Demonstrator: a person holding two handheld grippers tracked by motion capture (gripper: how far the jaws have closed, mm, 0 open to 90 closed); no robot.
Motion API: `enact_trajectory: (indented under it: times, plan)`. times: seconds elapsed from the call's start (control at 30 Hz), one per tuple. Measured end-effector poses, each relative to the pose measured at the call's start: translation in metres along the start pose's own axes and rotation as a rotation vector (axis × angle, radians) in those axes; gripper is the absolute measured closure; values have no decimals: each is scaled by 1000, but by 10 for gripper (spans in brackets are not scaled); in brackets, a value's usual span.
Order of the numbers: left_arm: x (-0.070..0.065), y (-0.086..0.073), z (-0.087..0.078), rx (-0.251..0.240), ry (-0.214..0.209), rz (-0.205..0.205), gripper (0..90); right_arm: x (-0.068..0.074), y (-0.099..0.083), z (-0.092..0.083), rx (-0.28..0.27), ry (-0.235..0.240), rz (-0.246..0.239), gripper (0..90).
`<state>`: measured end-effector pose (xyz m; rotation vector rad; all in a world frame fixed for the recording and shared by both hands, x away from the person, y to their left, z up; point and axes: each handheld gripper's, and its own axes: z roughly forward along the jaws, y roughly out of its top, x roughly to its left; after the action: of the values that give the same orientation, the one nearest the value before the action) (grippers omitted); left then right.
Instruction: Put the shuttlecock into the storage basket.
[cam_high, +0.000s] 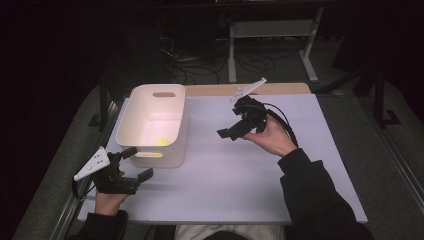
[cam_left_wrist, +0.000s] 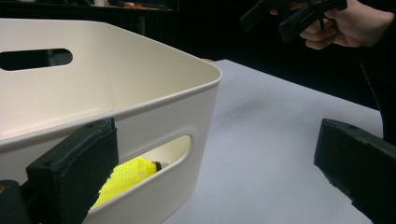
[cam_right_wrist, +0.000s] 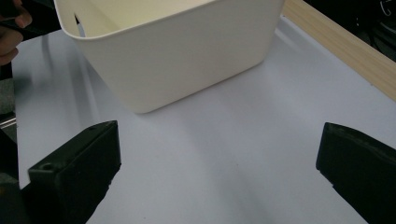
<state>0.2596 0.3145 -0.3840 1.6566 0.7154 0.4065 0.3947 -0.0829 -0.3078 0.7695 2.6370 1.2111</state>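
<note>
A: Where is the tub?

B: The white tub (cam_high: 152, 120) stands on the desk (cam_high: 240, 175) towards its far left corner, with its near wall about halfway down the left side. A handle slot is cut into that near wall.

A: Anything in it?

B: A yellow mesh thing (cam_left_wrist: 126, 177) lies on the bottom against the near wall. In the left gripper view it shows through the handle slot.

A: And the left claw (cam_high: 136, 162)?

B: It sits at the near left corner of the desk, just in front of the tub. Its jaws are wide apart, one close to the tub's near wall beside the slot, the other over bare desk. Nothing is between them.

A: The right claw (cam_high: 231, 133)?

B: Held up in the right hand (cam_high: 272, 136) over the middle of the desk, right of the tub and well apart from it, pointing towards it. Its jaws are spread too, with nothing between them.
</note>
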Motion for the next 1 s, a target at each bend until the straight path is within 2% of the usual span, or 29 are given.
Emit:
enact_trajectory:
  times: [0.6,1.0]
  plan:
    - [0,0,0,1,3,-1,0,-11,-27,-13,-27,-30,46,0]
    - [0,0,0,3,2,-1,0,-11,-37,-17,-35,-35,45,0]
